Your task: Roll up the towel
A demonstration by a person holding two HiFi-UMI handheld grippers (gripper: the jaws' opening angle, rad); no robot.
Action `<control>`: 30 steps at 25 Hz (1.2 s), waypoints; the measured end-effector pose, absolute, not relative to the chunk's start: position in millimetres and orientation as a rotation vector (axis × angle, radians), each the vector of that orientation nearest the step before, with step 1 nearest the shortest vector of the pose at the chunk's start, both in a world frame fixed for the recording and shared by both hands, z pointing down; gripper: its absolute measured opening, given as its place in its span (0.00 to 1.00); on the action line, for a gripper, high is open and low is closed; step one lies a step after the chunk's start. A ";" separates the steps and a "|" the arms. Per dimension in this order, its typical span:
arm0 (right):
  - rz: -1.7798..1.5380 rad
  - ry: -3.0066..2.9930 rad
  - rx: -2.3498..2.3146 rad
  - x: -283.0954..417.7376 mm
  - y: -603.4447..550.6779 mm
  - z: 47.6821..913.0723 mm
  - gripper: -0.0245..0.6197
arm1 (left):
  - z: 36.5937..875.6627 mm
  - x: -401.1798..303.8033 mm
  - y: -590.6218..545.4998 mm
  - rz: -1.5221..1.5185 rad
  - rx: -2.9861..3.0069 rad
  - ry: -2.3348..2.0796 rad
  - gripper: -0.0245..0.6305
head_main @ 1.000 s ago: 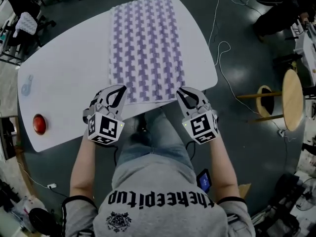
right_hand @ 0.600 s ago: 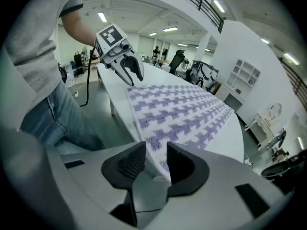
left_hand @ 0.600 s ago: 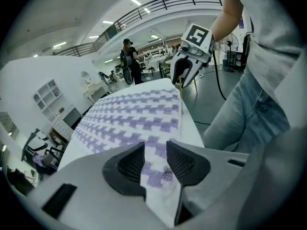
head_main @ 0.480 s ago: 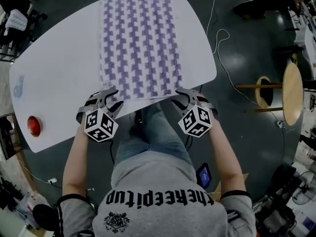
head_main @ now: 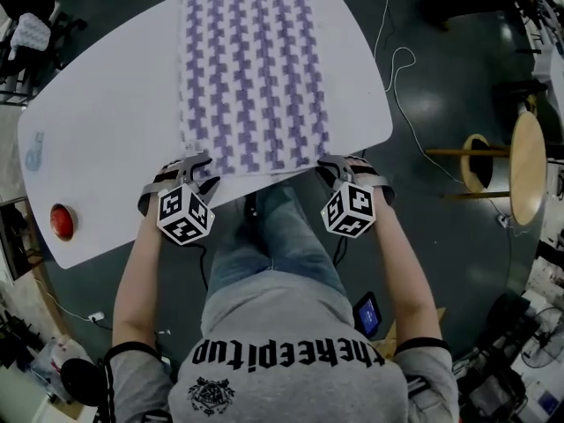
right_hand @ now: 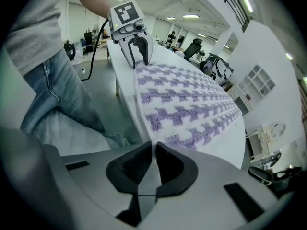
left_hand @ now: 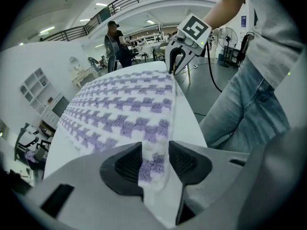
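— Any writing you can read?
— Only the black print across the grey shirt (head_main: 291, 320). It looks like "theheepitup", though a few letters are doubtful. There is also a small blue mark (head_main: 33, 155) at the left end of the table (head_main: 115, 122), too small to read.
— And the count?
— One table, one towel (head_main: 251, 69) and one red button (head_main: 62, 221). There are two grippers: the left gripper (left_hand: 156, 158) and the right gripper (right_hand: 154, 158). Off the table's right side stands one wooden stool (head_main: 522, 170).
— Where is the towel?
— Flat along the middle of the table, white with purple blocks, its short end at the table's near edge. The button sits by the table's near left corner, well apart from it.
— The grippers?
— Both are at that near edge. The left one has just been opening, and its jaws stand apart with the towel's left corner between them. The right one has just been closing, and its jaws are pinched on the towel's right corner.
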State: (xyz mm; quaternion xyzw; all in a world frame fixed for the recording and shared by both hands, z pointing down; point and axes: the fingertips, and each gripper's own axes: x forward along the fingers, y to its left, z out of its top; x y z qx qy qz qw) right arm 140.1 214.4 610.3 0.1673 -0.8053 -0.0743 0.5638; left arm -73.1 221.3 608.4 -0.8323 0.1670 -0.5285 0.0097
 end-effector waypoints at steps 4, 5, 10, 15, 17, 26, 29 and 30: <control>-0.171 -1.914 0.402 128.5 208.6 603.9 0.06 | 612.9 -83.6 212.2 -1.683 -2.551 0.546 0.12; -0.167 -1.918 0.404 126.2 208.8 602.4 0.06 | 613.5 -85.3 211.8 -1.690 -2.508 0.531 0.10; -0.155 -1.925 0.407 136.3 200.5 589.8 0.06 | 606.2 -73.9 207.1 -1.724 -2.465 0.423 0.09; -0.111 -1.927 0.375 142.4 231.7 590.8 0.06 | 606.1 -68.2 243.6 -1.723 -2.511 0.315 0.09; -0.086 -1.927 0.366 144.8 245.9 591.9 0.06 | 605.7 -66.2 258.7 -1.712 -2.540 0.289 0.09; -0.049 -1.971 0.528 146.7 201.2 565.8 0.06 | 585.0 -71.6 240.8 -1.627 -2.771 0.417 0.16; -0.060 -1.978 0.596 147.3 177.9 553.0 0.06 | 574.5 -80.7 226.3 -1.598 -2.797 0.485 0.16; -0.064 -1.976 0.610 146.9 170.1 550.2 0.06 | 571.5 -83.8 220.4 -1.587 -2.801 0.513 0.16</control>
